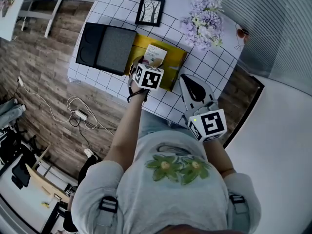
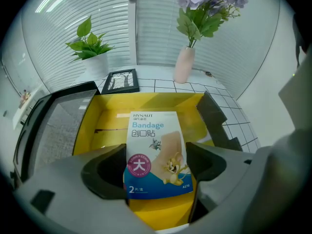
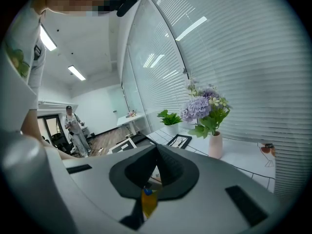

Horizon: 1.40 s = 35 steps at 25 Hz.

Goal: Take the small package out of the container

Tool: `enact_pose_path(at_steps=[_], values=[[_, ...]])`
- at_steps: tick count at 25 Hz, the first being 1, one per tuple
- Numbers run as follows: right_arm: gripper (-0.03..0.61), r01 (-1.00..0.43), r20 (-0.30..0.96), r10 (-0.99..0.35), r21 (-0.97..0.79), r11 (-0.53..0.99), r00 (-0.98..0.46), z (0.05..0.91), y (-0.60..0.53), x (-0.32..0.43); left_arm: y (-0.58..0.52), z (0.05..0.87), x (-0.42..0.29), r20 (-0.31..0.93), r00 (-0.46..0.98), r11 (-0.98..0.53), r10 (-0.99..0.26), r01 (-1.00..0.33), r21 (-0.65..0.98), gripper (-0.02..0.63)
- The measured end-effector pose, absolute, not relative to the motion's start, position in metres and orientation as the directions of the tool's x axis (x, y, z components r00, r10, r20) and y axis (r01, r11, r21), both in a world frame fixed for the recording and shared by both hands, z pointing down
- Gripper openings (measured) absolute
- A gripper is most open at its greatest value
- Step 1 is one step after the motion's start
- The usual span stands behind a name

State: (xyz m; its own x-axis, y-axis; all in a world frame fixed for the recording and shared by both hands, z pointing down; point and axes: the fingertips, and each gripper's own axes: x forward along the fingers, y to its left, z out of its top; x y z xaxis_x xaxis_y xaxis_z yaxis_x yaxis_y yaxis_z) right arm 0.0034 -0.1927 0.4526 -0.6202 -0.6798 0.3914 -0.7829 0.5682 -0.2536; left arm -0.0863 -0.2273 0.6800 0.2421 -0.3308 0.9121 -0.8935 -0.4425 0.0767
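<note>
where the left gripper (image 2: 157,164) points steeply down, its jaws stand wide apart, one on either side of the small package (image 2: 153,130); the pads do not press on it, and a gap shows at the right jaw. small package: white above, blue below, printed "bandage", with cartoon figures; it is inside the container (image 2: 105,113), lower edge toward the gripper. container: yellow, open-topped, on the table (image 1: 112,9). right gripper (image 3: 157,152): jaws brought together at the tips, nothing between them; held near the table's front edge, well apart from the container, aimed only a little below level. table: white, ruled in a dark grid. tray (image 1: 114,48): black with a grey panel, just beside the container on the left of the head view. picture frame (image 1: 149,11): black, behind the container. vase (image 2: 185,65): pink, upright, holding lilac flowers (image 1: 204,21). potted plant (image 2: 90,45): green, white pot, at the table's far edge by the blinds.
</note>
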Motion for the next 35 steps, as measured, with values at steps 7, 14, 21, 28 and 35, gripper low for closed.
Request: enact_pose_path(at_steps=[7, 14, 21, 28, 35], values=[[0.005, -0.785, 0.385, -0.686, -0.244, 0.569, -0.617, 0.449, -0.189, 0.007, -0.228, 0.678, -0.088, 0.917, 0.234, -0.437, -0.322, -0.896, 0.075, 0.373], [0.005, -0.794, 0.388, -0.694, -0.236, 0.561, -0.606, 0.448, -0.181, 0.012, -0.221, 0.671, -0.082, 0.910, 0.262, -0.433, -0.320, -0.895, 0.105, 0.373], [0.005, -0.793, 0.381, -0.698, -0.229, 0.565, -0.607, 0.446, -0.173, 0.011, -0.221, 0.665, -0.086, 0.902, 0.254, -0.423, -0.349, -0.902, 0.090, 0.373], [0.005, -0.783, 0.375, -0.690, -0.224, 0.581, -0.619, 0.440, -0.159, 0.008, -0.216, 0.649, -0.081, 0.890, 0.264, -0.423, -0.371, -0.902, 0.091, 0.373], [0.005, -0.778, 0.360, -0.694, -0.209, 0.592, -0.624, 0.430, -0.149, 0.012, -0.213, 0.632, -0.076, 0.877, 0.267, -0.421, -0.399, -0.903, 0.084, 0.373]])
